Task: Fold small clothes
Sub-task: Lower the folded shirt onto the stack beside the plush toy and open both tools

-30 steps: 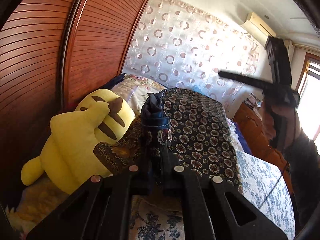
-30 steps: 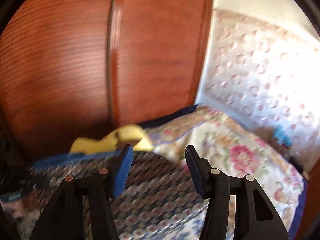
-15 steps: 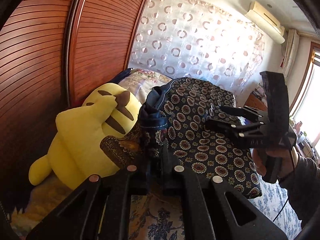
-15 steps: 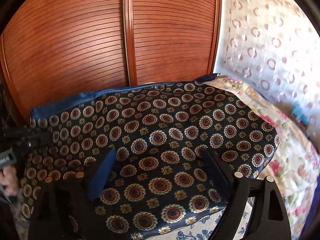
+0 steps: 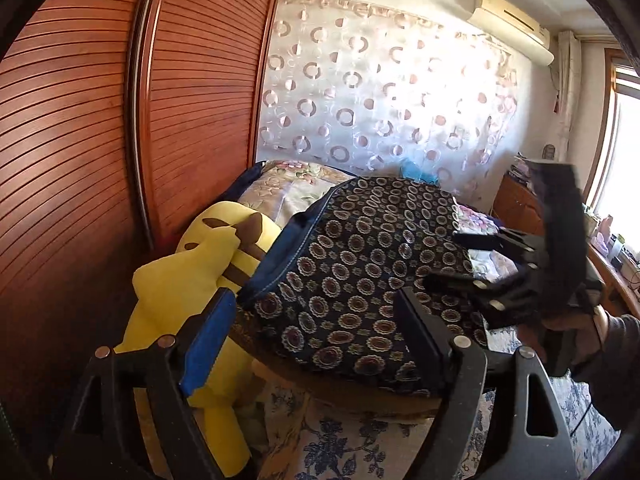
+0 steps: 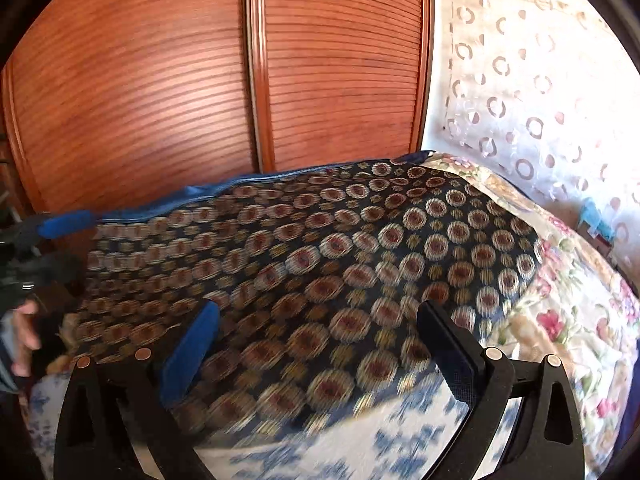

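The bed [image 5: 360,444], covered in a blue-flowered sheet, runs along the wooden wardrobe [image 5: 80,160] toward a curtain [image 5: 380,92] with ring patterns. A yellow plush toy [image 5: 188,280] lies against the wardrobe side. The patterned garment [image 5: 360,272], dark with round medallions and a blue lining at its edge, lies spread over the bed, its near part resting on a lower layer and its left edge just beside the toy.

The left gripper [image 5: 312,344] has just been opening; its fingers now stand wide with the garment's near edge lying loose between them, not pinched. The right gripper [image 6: 320,344] has likewise just been opening and hovers wide over the cloth, gripping nothing; from the left view it appears at the garment's right side, held by a hand [image 5: 572,332].

With both releases made, the fold probably rests on its own weight. The blue-lined edge looks curled up, so it could spring back or slide toward the toy. Wide fingers passing low might also snag the cloth and drag the fold crooked.
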Demonstrator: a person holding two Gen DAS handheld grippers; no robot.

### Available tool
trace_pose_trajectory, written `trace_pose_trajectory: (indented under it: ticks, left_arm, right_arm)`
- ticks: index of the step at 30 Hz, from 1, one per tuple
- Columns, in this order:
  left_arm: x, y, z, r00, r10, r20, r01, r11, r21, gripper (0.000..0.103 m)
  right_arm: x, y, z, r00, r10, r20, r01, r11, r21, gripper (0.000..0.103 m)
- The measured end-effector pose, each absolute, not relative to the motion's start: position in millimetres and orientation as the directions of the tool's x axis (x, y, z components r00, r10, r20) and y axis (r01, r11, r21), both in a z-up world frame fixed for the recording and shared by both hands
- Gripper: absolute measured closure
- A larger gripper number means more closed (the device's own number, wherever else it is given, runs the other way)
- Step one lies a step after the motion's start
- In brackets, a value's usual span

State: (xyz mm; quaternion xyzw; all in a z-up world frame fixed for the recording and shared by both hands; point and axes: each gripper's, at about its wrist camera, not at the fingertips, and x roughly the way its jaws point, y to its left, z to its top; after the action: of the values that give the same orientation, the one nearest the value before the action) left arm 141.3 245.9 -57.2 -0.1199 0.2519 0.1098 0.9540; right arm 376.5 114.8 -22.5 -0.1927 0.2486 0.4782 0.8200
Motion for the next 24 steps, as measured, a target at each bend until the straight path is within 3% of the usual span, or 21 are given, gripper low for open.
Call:
trace_pose_trajectory:
  ticks: [13,24]
  left_arm:
    - [123,228,-43,0.852,0.164,-0.497,-0.26,0.957,-0.131,0.019]
    - [102,206,-39,0.846,0.177,-0.504,-0.26,0.96,-0.1,0.019]
  right_arm:
    - [321,99,-49,0.434,0.66,-0.613,-0.871,0.48,-0.099,0.004]
    - [277,52,-27,0.527,0.651,-0.546,-0.808,0.584,-0.084,0.004]
